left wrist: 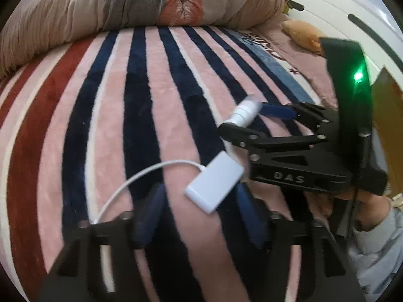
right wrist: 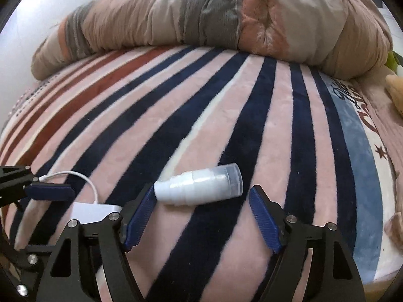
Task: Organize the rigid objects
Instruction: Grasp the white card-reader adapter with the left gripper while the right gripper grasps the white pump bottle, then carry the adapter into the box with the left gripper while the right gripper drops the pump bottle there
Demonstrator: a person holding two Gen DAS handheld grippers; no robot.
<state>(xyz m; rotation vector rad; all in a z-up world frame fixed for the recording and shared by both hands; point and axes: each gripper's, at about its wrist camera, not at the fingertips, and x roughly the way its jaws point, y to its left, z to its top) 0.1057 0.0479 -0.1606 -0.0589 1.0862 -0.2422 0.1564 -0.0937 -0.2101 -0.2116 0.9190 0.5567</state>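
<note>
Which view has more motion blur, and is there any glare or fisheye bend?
Left wrist view: more blur, smearing the left claw pads and the white bottle; the green LED blooms. Right wrist view: sharper, the white bottle and right claw crisp, soft even light, no hard shadows. Both views: striped blanket lines bow outward, dark corner vignetting.

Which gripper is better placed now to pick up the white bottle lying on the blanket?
Right. The right gripper is open with the white bottle lying just ahead between its fingers; the left gripper faces the white adapter instead.
</note>
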